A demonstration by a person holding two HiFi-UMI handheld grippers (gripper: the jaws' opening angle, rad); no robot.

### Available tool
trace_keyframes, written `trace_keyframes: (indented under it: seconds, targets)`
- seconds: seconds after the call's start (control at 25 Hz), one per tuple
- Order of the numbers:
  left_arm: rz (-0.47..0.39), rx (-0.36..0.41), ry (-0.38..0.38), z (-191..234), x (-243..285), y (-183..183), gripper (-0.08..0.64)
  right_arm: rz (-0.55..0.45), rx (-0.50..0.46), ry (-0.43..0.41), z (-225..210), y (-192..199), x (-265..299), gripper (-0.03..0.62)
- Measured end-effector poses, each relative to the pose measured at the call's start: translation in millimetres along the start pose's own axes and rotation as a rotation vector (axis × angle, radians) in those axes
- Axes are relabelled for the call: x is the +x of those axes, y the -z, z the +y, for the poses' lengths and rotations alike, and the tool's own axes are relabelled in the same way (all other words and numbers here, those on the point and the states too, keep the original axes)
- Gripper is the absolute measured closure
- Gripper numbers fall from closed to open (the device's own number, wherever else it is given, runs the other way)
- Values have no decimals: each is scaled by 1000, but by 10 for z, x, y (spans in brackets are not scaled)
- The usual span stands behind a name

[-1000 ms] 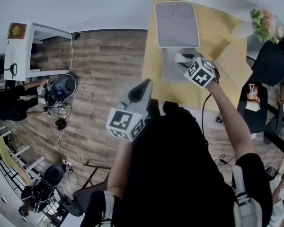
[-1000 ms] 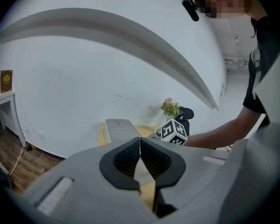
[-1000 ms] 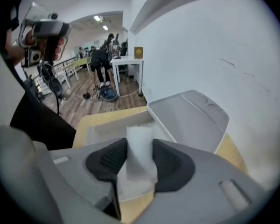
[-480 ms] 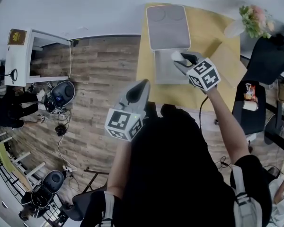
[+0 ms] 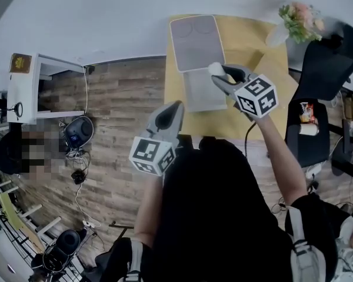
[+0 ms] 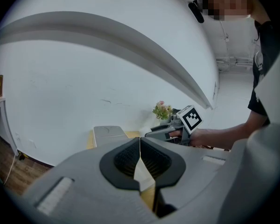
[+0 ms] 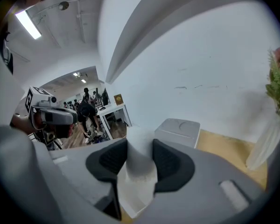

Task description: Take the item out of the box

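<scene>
Right gripper (image 5: pixel 219 75): pads (image 7: pixel 107 161) clamped on white rounded item (image 7: pixel 139 164). Held clear of open grey plastic box (image 5: pixel 194 93), below and just beyond fingertips, on yellow table (image 5: pixel 253 37). Left gripper (image 5: pixel 176 106): jaws pressed together, empty, well apart from box. Removal judged done; only set-down left.

bare table (image 5: pixel 247 34) is left right of the box (image 5: pixel 194 96) — the way is barred by its open lid (image 5: pixel 195 40) above and flowers (image 5: pixel 297 19) at upper right.
</scene>
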State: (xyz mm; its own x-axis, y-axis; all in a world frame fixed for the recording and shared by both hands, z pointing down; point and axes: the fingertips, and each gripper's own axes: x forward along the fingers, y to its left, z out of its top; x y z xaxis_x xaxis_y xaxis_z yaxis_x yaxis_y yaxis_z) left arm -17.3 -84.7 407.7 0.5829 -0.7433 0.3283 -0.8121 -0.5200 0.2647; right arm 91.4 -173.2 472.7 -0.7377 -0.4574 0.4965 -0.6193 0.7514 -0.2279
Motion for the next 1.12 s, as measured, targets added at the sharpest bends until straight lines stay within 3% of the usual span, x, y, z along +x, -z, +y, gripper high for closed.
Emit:
trace_keyframes:
  seconds: [0.64,1.12]
  targets:
    - [-58,12,-14,-5,-93,-273,549,-293,101,-79,231,-718,-442,425]
    - [-106,25,-28,31,-131,-520,549,-415,58,-217,679,-1161,-528,428]
